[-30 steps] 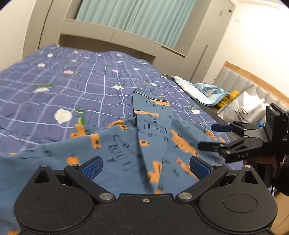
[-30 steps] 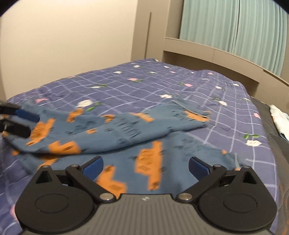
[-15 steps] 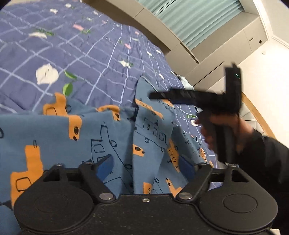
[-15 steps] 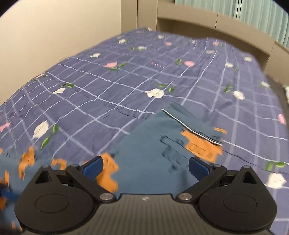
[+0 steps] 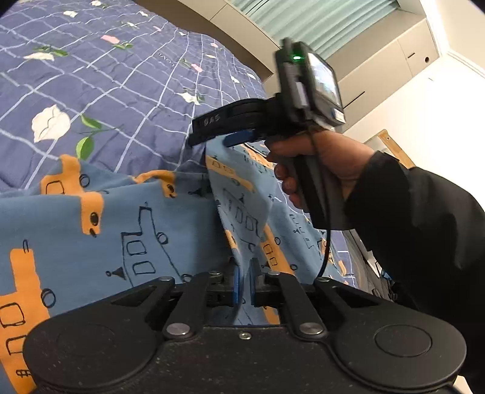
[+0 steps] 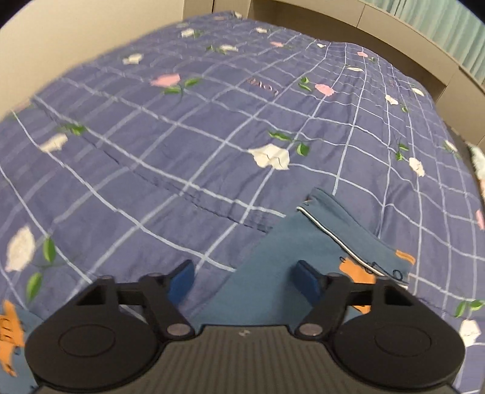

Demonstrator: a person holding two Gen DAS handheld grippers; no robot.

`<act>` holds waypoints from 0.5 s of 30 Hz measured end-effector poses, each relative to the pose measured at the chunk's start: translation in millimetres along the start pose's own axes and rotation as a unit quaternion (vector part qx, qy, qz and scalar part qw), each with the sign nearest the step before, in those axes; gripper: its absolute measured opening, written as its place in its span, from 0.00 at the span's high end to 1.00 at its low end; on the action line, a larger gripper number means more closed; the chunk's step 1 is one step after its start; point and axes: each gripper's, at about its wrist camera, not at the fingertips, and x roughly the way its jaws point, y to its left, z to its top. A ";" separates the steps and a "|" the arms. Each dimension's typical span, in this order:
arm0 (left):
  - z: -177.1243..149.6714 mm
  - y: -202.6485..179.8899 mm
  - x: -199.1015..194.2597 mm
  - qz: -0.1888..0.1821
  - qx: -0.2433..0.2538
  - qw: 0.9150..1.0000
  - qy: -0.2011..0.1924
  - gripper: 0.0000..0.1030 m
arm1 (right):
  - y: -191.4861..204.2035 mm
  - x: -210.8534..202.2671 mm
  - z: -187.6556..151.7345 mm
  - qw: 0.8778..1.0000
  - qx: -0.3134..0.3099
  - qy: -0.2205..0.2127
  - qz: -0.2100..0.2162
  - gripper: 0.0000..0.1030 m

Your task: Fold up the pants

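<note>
Blue pants [image 5: 127, 230] with orange and black boat prints lie spread on the bed. My left gripper [image 5: 243, 285] is shut on a raised fold of the pants near their middle. My right gripper [image 6: 242, 280] is open, low over one leg end; the leg's hem [image 6: 348, 239] lies just ahead of its fingers. In the left wrist view the right gripper [image 5: 212, 136] hovers over the far leg end, held by a hand in a black sleeve.
The bed has a purple checked quilt [image 6: 212, 127] with flower prints. A beige headboard shelf [image 6: 394, 39] and green curtains [image 5: 318, 21] stand beyond it. A beige wardrobe [image 5: 394, 69] is at the right of the bed.
My left gripper has closed on a fold of the pants. My right gripper has moved forward and down over the far leg end, its jaws narrowing somewhat but still open.
</note>
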 end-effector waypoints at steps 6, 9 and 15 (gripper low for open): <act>2.4 -15.3 -10.9 0.013 0.029 0.999 -0.014 1.00 | -12.0 -15.5 -4.7 0.999 0.011 -0.024 -0.019 0.96; 4.5 -28.5 -19.4 0.028 0.059 0.998 -0.023 1.00 | -30.8 -39.1 -14.5 0.998 0.027 -0.060 -0.024 0.98; 5.5 -65.7 -38.8 0.045 0.135 0.989 -0.032 1.00 | -79.9 -107.9 -55.1 0.988 0.085 -0.125 -0.023 0.98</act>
